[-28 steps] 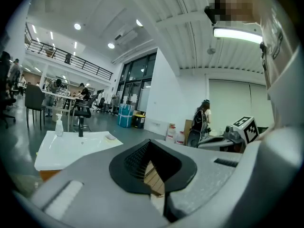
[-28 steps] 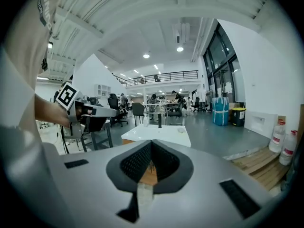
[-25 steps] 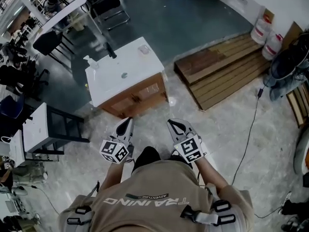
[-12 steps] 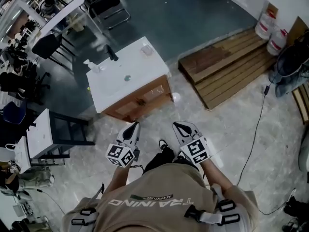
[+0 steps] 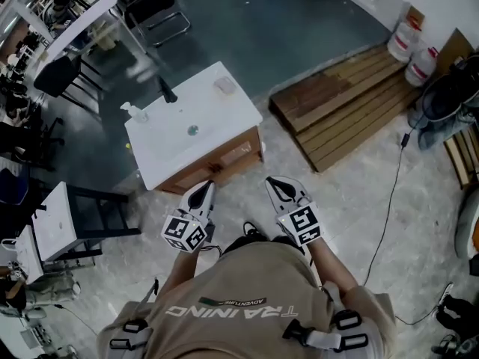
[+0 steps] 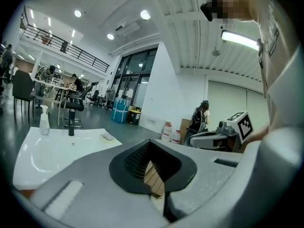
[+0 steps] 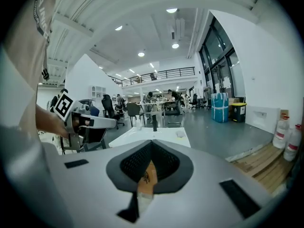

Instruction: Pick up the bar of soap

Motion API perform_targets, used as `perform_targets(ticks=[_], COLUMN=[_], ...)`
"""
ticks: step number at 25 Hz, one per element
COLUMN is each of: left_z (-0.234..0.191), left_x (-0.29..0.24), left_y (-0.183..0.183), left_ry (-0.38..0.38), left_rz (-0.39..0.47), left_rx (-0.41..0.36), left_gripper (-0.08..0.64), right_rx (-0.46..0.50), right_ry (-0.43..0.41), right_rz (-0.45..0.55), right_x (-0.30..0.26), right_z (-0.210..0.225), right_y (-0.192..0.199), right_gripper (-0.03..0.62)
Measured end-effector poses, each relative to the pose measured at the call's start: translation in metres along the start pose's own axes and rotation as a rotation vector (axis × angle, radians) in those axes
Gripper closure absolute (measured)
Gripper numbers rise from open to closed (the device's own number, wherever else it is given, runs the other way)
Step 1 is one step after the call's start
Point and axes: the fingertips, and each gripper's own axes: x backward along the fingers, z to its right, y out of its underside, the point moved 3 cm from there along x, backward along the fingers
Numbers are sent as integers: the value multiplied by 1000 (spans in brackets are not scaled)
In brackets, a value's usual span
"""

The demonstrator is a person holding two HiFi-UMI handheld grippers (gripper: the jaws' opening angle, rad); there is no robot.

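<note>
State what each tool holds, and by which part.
Nothing: left tool and right tool are shut, empty; the bar of soap lies on the sink top.

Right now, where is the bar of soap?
In the head view the bar of soap lies near the far right corner of the white sink top, right of the faucet.

The left hand-held gripper [image 5: 203, 188] and right hand-held gripper [image 5: 276, 184] have edged forward, closer to the washbasin cabinet [image 5: 171, 146].
</note>
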Motion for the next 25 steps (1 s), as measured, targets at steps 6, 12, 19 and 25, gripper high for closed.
perform_targets(ticks=[6,12,19,25], left_z=[-33,-66,-80,-105], left_x=[-8,-9,-33,-75], left_y=[-10,3,4,-15], left_ry=[40,33,19,-34], left_rz=[-1,-8,-29,-29], left_rx=[-11,51,80,59], left_gripper=[569,568,568,569], right_rx=[-10,8,-7,-25], right_ry=[33,30,25,-25], right_rz=[-5,-17,-53,-27], right_x=[-35,-66,-80,-121], right_z=[0,-4,18,58], right_y=[-9,-15,-15,-21], right_gripper=[588,588,587,588])
